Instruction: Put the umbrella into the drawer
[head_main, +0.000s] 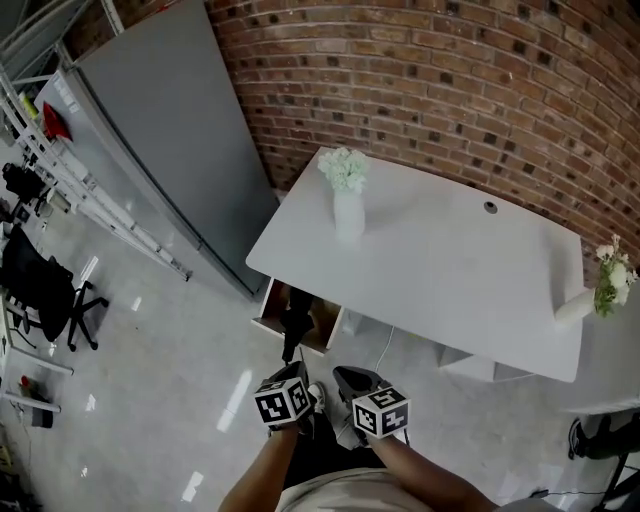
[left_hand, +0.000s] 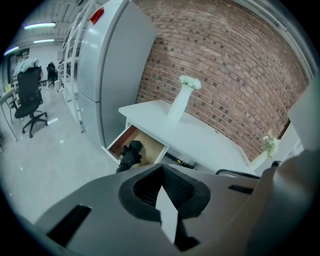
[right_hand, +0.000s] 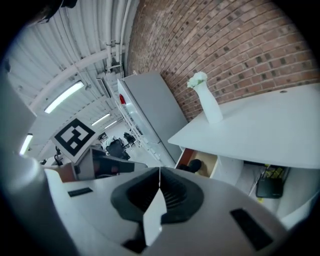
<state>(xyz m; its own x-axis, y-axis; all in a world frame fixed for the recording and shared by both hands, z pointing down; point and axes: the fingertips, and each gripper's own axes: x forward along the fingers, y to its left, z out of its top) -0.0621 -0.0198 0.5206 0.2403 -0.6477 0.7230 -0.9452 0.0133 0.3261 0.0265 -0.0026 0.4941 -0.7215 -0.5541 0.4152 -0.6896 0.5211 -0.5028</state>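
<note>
The black folded umbrella (head_main: 293, 325) lies in the open drawer (head_main: 262, 302), under the corner of the white counter (head_main: 450, 270) at about 7 o'clock of its top. One end rests inside on the wooden bottom. The other end points to 6 o'clock and seems to pass over the front edge of the drawer. I judge that it lies like this because it is a little long for the drawer, so the drawer may not close well until the umbrella is turned or pushed deeper.

The left claw (left_hand: 161, 189) is clenched with nothing between its jaws, and the right claw (right_hand: 159, 192) is clenched and empty too. Both are near the person's body at 6 o'clock of the head view, well apart from the drawer. This suggests that the placing is done.

On the counter, a white vase (head_main: 348, 215) with white flowers stands at 10 o'clock, and a second vase (head_main: 580, 305) lies tilted at 3 o'clock.

I can read no brand and no word. The cubes carry only black and white square markers, and the red label on the grey cabinet (head_main: 170, 120) is too small to read.
</note>
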